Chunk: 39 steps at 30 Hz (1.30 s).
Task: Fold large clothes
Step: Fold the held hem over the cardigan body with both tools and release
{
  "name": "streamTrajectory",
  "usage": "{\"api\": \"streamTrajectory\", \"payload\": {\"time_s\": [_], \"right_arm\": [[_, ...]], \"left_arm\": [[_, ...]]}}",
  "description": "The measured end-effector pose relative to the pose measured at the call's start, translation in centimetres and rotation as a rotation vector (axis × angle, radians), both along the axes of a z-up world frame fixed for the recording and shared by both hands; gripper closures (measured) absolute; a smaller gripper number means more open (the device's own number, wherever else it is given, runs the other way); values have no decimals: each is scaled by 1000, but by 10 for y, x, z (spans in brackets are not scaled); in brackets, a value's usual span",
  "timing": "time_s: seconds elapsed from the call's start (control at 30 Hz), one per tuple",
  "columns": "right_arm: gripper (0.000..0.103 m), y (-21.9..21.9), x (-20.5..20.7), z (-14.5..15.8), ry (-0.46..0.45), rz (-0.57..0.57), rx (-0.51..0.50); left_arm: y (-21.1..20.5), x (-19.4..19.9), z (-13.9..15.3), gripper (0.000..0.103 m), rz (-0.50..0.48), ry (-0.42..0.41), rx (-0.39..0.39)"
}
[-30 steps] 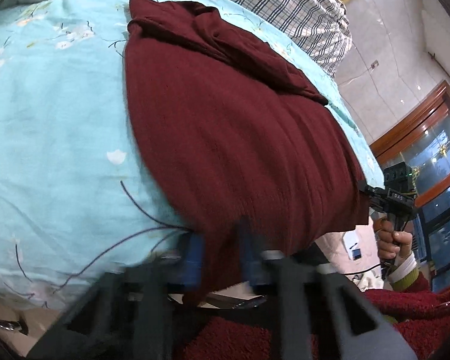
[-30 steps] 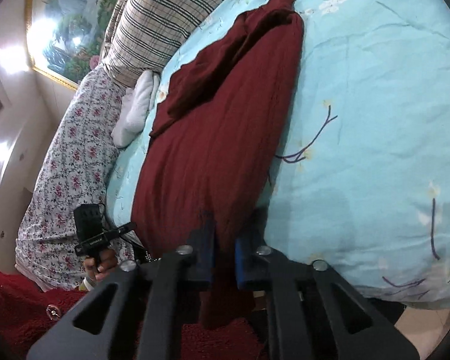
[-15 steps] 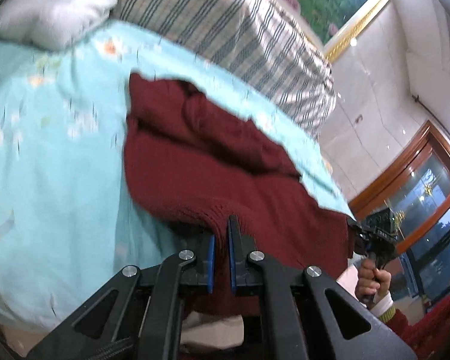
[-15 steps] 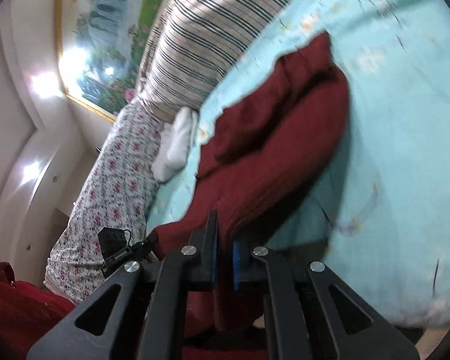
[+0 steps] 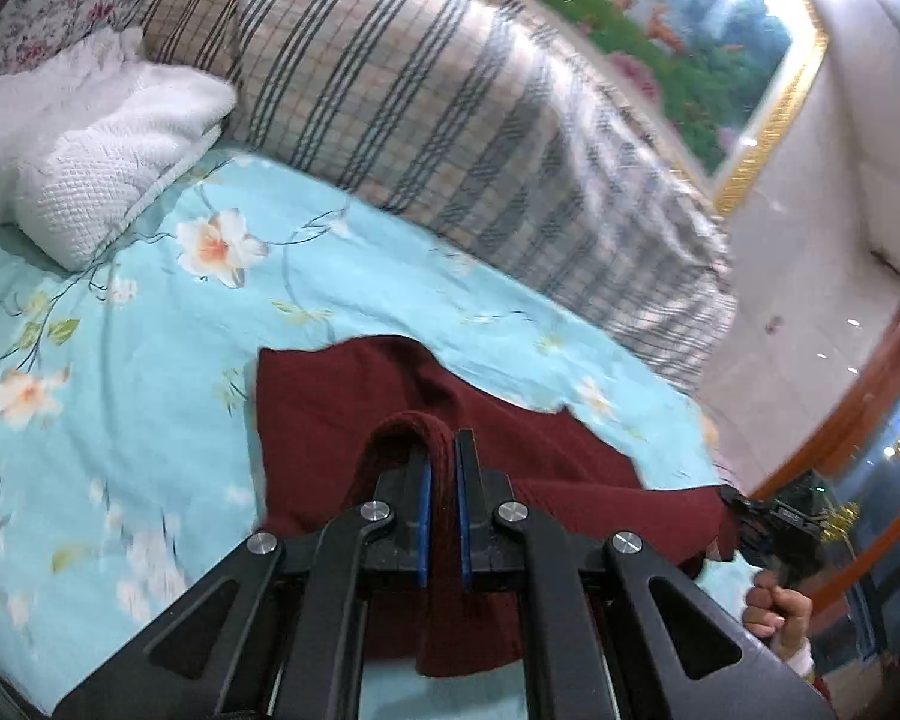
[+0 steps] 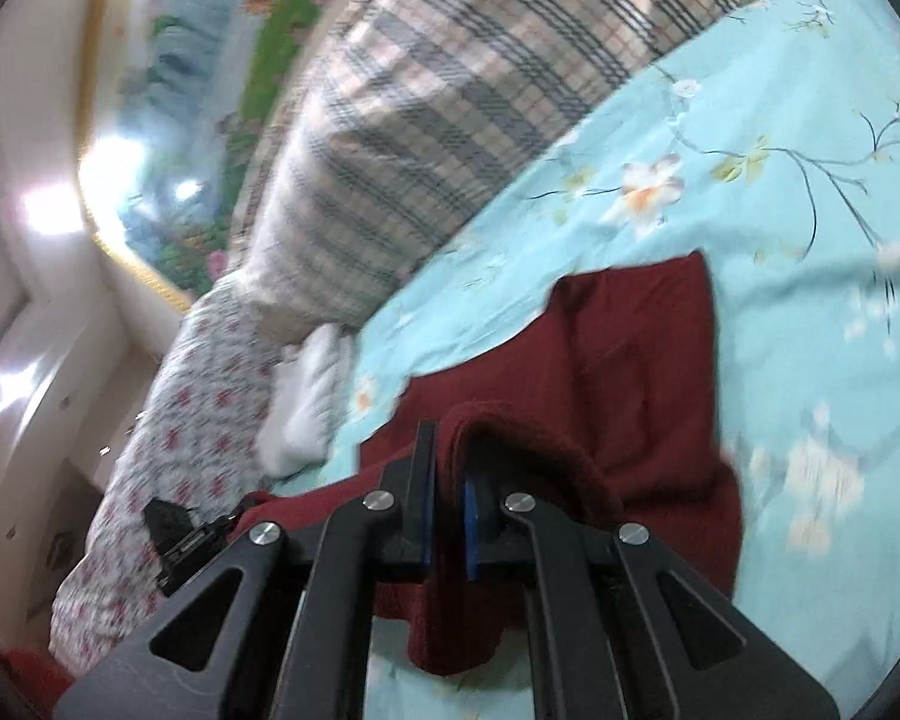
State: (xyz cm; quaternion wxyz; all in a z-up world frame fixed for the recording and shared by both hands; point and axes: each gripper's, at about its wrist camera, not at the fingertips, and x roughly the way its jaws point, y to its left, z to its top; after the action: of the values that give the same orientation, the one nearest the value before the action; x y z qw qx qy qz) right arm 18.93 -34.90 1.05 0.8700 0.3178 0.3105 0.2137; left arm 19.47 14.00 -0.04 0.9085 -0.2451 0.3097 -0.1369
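Observation:
A dark red knitted garment (image 5: 342,414) lies on a light blue flowered bedsheet (image 5: 120,360). My left gripper (image 5: 441,462) is shut on one corner of its hem, which loops over the fingertips. My right gripper (image 6: 448,468) is shut on the other hem corner of the red garment (image 6: 636,372). The hem is lifted and carried over the lower half of the garment, which lies doubled beneath. The right gripper also shows at the right edge of the left wrist view (image 5: 774,522), the left gripper at the left of the right wrist view (image 6: 180,534).
A plaid quilt (image 5: 450,120) is heaped along the far side of the bed. A white knitted cloth (image 5: 90,150) and a flowered pillow (image 6: 180,420) lie at the far left. A framed painting (image 5: 690,30) hangs on the wall.
Both grippers have lifted the hem off the near bed edge and carried it forward over the garment toward the far end. Less of the garment now shows flat on the sheet.

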Motion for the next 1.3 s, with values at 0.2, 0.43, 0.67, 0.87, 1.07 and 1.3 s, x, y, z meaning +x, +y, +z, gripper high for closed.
{"api": "streamTrajectory", "payload": {"time_s": [0.2, 0.43, 0.67, 0.87, 1.07, 1.3], "right_arm": [[96, -15, 71, -37, 177, -86, -65], [95, -21, 98, -69, 257, -81, -82], [88, -35, 83, -62, 262, -62, 6], [44, -26, 28, -25, 144, -107, -124], [66, 71, 20, -30, 145, 193, -397], [73, 104, 78, -39, 153, 185, -653]], "left_arm": [[0, 79, -48, 100, 51, 128, 19], [2, 120, -98, 100, 68, 211, 50], [4, 105, -94, 89, 35, 208, 55], [-21, 53, -76, 87, -76, 194, 70], [-104, 47, -82, 85, -316, 227, 88], [-112, 105, -101, 93, -345, 284, 90]]}}
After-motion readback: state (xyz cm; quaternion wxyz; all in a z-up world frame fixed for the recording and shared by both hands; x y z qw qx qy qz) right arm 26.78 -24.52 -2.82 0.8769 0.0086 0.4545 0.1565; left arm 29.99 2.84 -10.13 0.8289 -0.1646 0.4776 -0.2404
